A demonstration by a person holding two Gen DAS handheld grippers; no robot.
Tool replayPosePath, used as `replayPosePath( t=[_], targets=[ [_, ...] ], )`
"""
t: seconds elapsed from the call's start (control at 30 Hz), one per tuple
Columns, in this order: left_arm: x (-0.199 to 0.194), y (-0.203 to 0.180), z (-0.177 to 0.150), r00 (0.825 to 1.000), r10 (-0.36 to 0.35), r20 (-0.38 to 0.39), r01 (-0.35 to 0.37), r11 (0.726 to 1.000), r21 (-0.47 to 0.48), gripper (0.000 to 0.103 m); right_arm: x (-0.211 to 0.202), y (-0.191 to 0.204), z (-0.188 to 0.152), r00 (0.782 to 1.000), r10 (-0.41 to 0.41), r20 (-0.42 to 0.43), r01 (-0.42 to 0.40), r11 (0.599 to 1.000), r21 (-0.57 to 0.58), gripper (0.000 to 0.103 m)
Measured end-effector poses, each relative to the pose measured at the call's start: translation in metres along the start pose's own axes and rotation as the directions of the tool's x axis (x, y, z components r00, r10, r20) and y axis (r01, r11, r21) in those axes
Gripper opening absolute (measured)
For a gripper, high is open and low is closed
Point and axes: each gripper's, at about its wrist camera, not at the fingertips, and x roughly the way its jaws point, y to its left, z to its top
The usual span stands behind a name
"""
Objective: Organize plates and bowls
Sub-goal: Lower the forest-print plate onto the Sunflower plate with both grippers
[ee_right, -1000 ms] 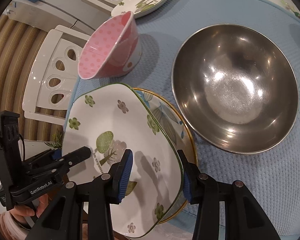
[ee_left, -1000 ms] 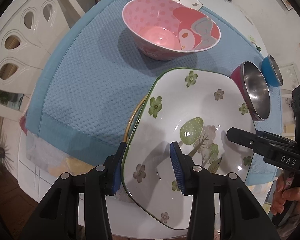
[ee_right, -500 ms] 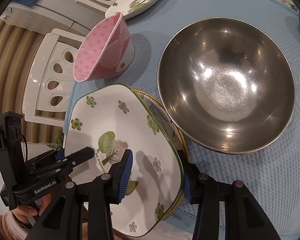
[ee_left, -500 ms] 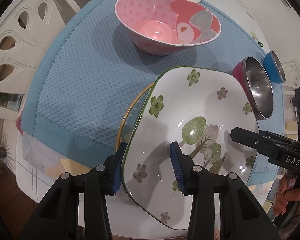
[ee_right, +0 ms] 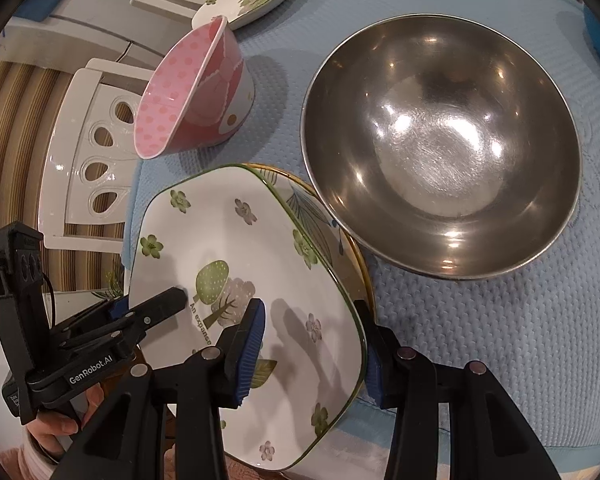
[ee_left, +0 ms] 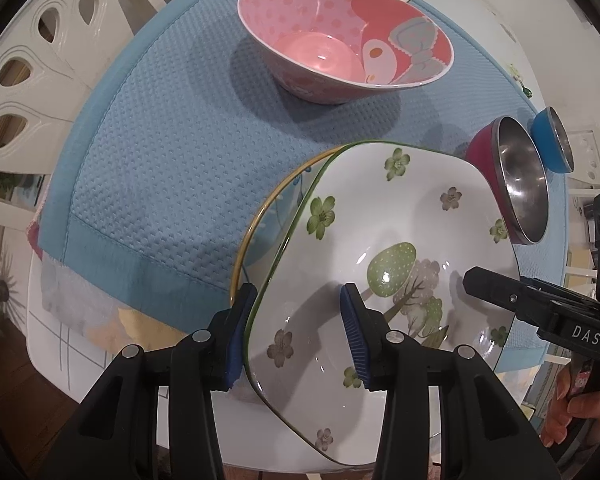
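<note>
- both pairs of jaws stand part-way closed, each straddling an edge of the same flowered plate: the left gripper has one blue pad outside the rim and one over the plate's face, and the right gripper does the same on the opposite edge.
- i cannot tell for sure whether the pads are pressing; the plate sits tilted between them, so i'd judge it held from both sides.
- the plate hangs over a gold-rimmed plate lying on the blue mat, near the table's edge.
- beside it stands a big steel bowl; a pink bowl sits further back, apart from the plates.
- it looks glazed ceramic: stiff, fairly heavy, slick under rubber pads, and likely to chip if it knocks the plate beneath.
- the raised rim is the only sensible hold, one grip on each side to keep it level.
</note>
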Motion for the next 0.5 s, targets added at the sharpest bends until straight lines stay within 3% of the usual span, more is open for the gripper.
replayPosePath(
  t=[0.37, 0.5],
  targets=[
    [0.006, 0.009, 0.002, 0.997, -0.069, -0.042, 0.067, 0.996, -0.053, 0.040, -0.006, -0.009, 0.002, 1.000, 0.027, -0.001, -0.026, 0.998, 0.061, 0.044],
    [0.005, 0.023, 0.001, 0.991, -0.127, -0.034, 0.123, 0.986, -0.112, 0.040, -0.008, -0.020, 0.003, 0.996, 0.091, 0.010, -0.091, 0.988, 0.126, 0.045]
  ],
)
